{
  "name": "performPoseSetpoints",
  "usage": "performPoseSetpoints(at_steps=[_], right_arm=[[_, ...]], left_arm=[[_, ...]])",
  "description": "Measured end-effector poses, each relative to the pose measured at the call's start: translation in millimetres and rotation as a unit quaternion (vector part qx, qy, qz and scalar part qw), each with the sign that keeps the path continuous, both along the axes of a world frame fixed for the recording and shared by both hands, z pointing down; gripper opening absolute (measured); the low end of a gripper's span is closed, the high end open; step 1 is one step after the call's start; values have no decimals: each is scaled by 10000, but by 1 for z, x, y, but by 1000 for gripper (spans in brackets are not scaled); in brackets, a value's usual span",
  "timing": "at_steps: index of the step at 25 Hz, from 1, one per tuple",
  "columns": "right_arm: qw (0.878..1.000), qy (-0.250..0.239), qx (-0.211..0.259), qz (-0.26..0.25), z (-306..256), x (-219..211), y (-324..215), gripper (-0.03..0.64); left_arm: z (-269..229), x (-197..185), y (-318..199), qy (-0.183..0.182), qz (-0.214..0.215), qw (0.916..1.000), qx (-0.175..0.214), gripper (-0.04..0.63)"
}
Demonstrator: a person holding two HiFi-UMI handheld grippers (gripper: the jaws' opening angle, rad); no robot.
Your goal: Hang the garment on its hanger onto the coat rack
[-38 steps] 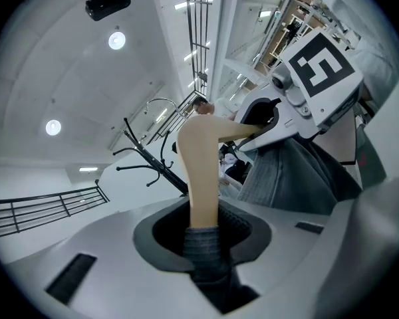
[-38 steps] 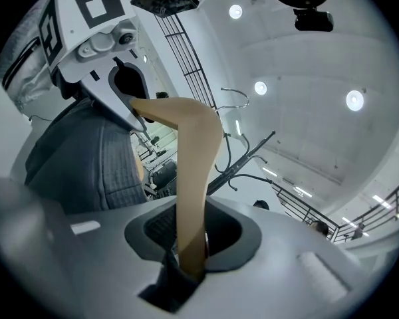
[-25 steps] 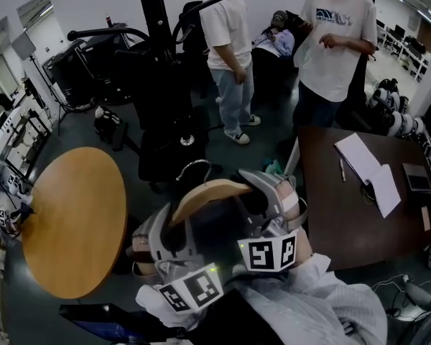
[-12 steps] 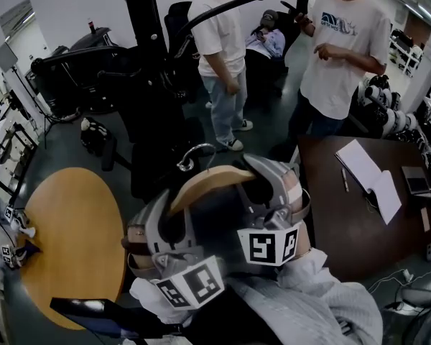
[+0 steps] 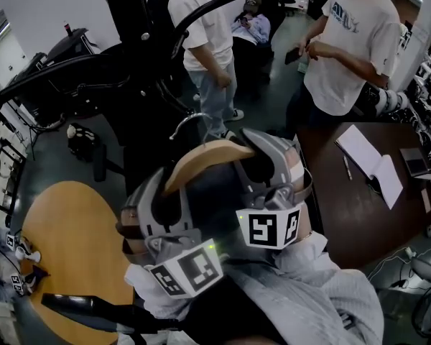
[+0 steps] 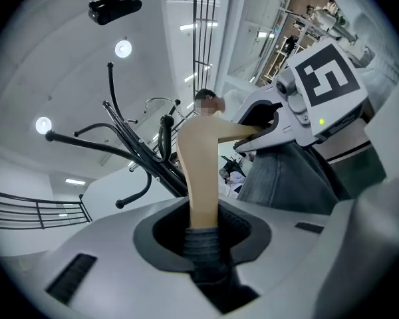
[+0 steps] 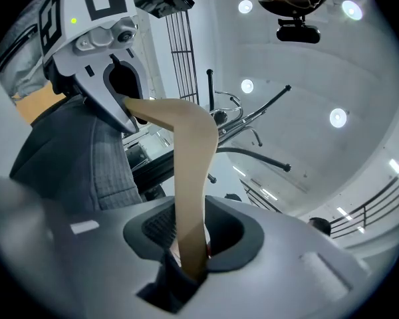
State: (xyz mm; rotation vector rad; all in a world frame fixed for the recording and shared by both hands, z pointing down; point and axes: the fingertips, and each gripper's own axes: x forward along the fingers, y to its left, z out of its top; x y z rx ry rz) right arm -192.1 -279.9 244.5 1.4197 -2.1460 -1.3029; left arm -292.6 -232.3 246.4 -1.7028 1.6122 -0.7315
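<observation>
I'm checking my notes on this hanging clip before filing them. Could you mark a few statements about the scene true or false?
1. Both tongs grip the wooden hanger, one at each end. True: left tongs and right tongs. The right jaws have just been opening, with the hanger between them.
2. The hook is already over an arm of the coat rack. False: it hangs free in front of the rack.
3. The garment is white. False: it is dark grey.
4. A white notebook lies on the dark table. True.
5. The round table is at the head view's right. False: it is at the lower left.
</observation>
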Motion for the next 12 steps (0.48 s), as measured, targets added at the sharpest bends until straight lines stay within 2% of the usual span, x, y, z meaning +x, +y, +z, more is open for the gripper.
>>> performPoseSetpoints(at_steps=[12], right_arm=[[9984,207,-117,-518,2,-19,-61,95]], left_arm=[[5,-14,-52,221,-441,9986,-191,84]])
